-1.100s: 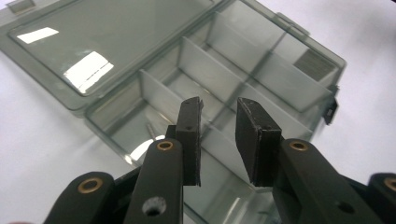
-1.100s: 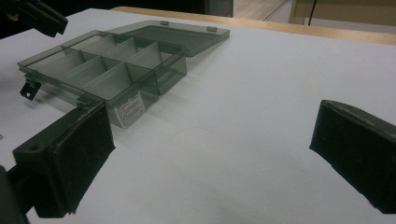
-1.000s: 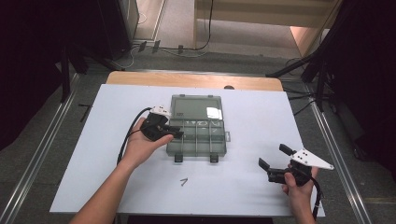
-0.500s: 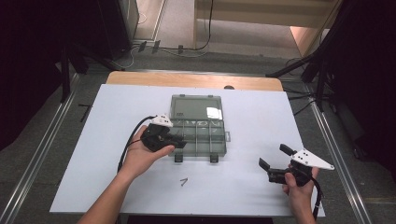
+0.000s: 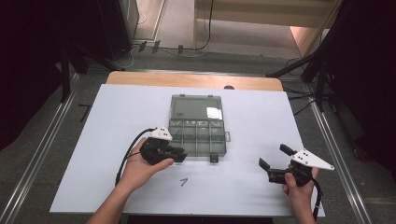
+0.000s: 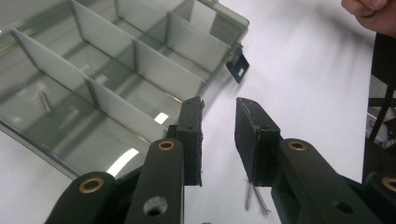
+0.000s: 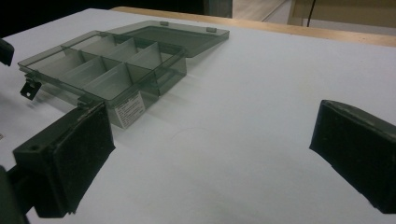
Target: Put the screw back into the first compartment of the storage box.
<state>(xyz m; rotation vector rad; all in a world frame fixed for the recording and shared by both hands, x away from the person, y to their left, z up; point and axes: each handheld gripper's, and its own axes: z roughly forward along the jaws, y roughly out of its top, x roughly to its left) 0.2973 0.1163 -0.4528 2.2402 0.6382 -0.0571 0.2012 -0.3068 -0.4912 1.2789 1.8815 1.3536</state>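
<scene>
Left claw heading for the loose screws

Left claw (image 6: 218,135), parted and empty, hangs above screws (image 6: 254,198) beside the organizer box (image 5: 198,135) (lid open to receive them); right claw (image 5: 276,161) waits released.

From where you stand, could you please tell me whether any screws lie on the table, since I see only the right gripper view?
Observer: Yes, what look like two loose screws lie on the white table, in front of the clear box and near the left gripper.
Operator: Thank you. Is that gripper holding anything?
Observer: No, its jaws stand a little apart with nothing between them.
Operator: Is anything in the box?
Observer: A lone screw lies in one compartment, as the left gripper view shows.
</scene>
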